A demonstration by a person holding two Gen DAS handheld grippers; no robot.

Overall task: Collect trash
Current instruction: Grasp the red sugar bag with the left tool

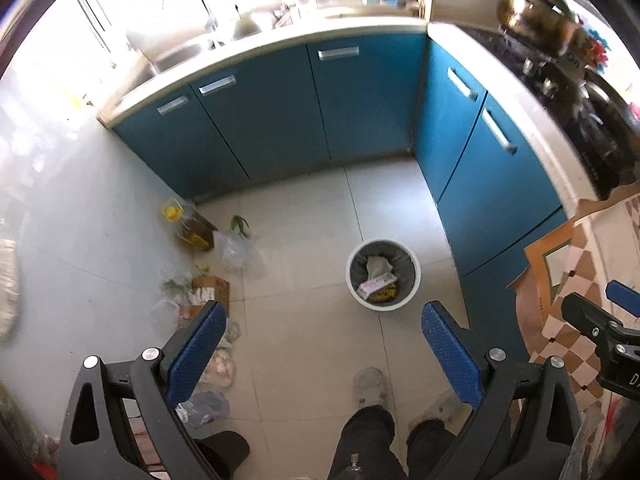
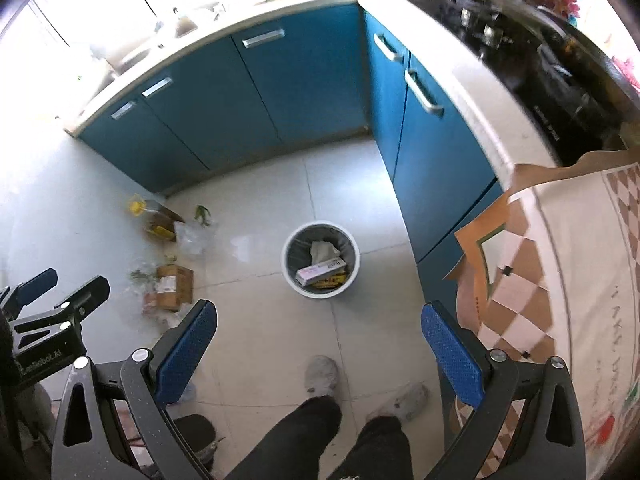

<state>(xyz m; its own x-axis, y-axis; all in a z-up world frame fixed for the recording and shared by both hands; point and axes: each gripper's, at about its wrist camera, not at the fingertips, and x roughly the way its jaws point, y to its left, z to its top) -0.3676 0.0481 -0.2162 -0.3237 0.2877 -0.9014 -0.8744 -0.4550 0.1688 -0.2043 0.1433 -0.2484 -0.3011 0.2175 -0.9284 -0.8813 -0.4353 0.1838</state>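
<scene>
At frame left, scattered cardboard scraps (image 2: 170, 286) and plastic bags (image 1: 234, 248) are being overlooked while the lined waste bin (image 2: 320, 258) sits centre, and both wide-spread, empty grippers (image 1: 322, 354) (image 2: 320, 354) are risking thin film slipping.

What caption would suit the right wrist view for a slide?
Open right gripper above a kitchen floor, facing a bin already holding boxes, with cardboard scraps lying to its left.
</scene>
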